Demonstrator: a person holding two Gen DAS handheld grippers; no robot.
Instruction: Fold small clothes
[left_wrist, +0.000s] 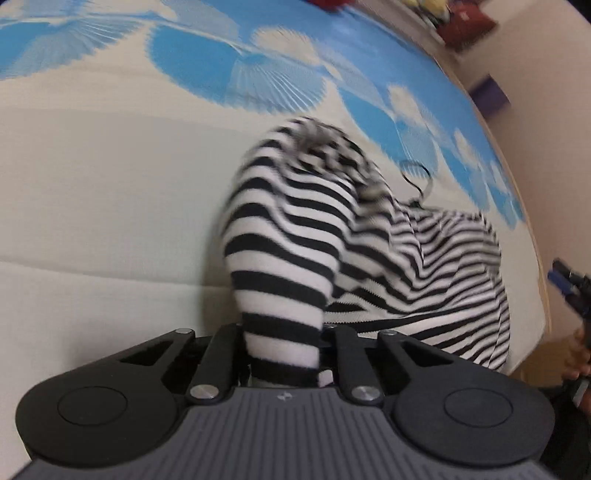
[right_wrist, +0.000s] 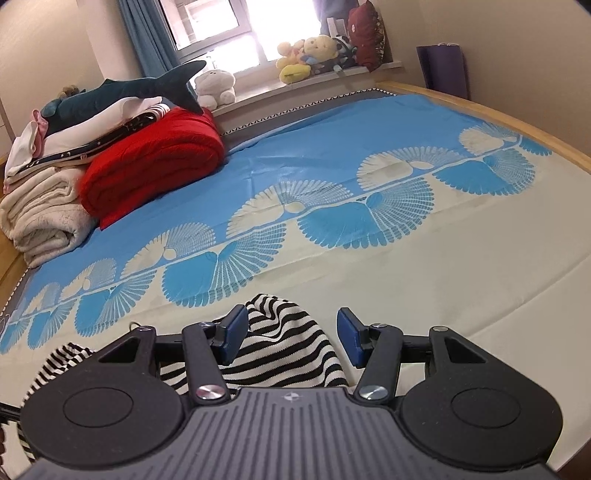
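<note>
My left gripper (left_wrist: 284, 350) pinches a sleeve-like end of the black-and-white striped top (left_wrist: 332, 236), the fabric bunched between its fingers and rising away from them in a motion-blurred hump. My right gripper (right_wrist: 291, 338) hangs with its blue pads (right_wrist: 349, 338) spread wide and nothing between them, poised just above another part of the same striped garment, which lies crumpled on the cream stretch of the bedspread (right_wrist: 443, 266). I judge the fold is at an early stage: one end lifted, the body not yet laid flat. The next move, I judge, calls for my right fingers to close on the cloth so both can stretch it smooth. Farther off, a red blanket (right_wrist: 155, 166) and a plush shark (right_wrist: 122, 98) sit by the window.
</note>
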